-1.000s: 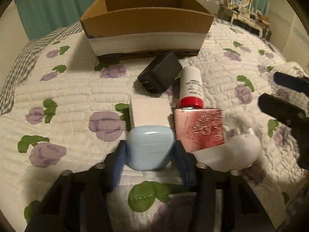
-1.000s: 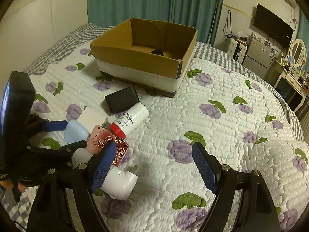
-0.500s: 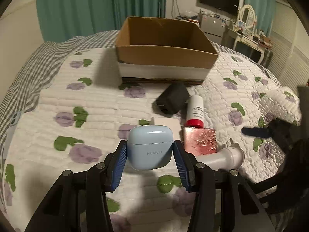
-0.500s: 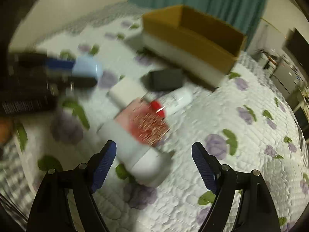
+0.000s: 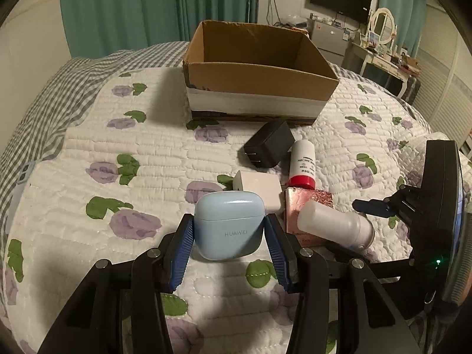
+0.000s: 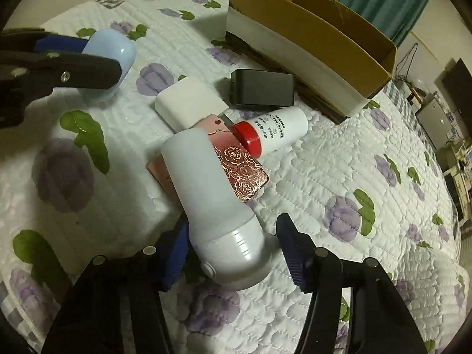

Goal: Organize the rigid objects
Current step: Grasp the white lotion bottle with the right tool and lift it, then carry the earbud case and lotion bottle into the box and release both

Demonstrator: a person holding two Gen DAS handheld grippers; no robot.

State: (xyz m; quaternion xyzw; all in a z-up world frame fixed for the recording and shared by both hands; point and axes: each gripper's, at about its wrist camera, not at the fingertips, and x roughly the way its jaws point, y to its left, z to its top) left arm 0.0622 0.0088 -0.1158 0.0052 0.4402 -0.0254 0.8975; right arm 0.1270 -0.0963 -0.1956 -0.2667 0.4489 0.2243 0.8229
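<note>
My left gripper (image 5: 229, 246) is shut on a light blue earbud case (image 5: 228, 227), held above the quilt; the case also shows in the right wrist view (image 6: 110, 56). My right gripper (image 6: 233, 258) is open, its fingers on either side of the wide end of a white plug-in device (image 6: 215, 203) that lies across a pink rose-patterned box (image 6: 244, 171). Beside them lie a white charger (image 6: 190, 101), a black charger (image 6: 262, 91) and a white bottle with a red cap (image 6: 274, 132). An open cardboard box (image 5: 256, 70) stands behind them.
Everything lies on a white quilt with purple flowers (image 5: 118, 153) over a bed. A grey checked cover (image 5: 50, 100) is at the left. Green curtains, a TV and a dresser stand far behind.
My left gripper has lifted the blue case off the quilt and drawn back. My right gripper has swung down and closed in around the white device's wide end.
</note>
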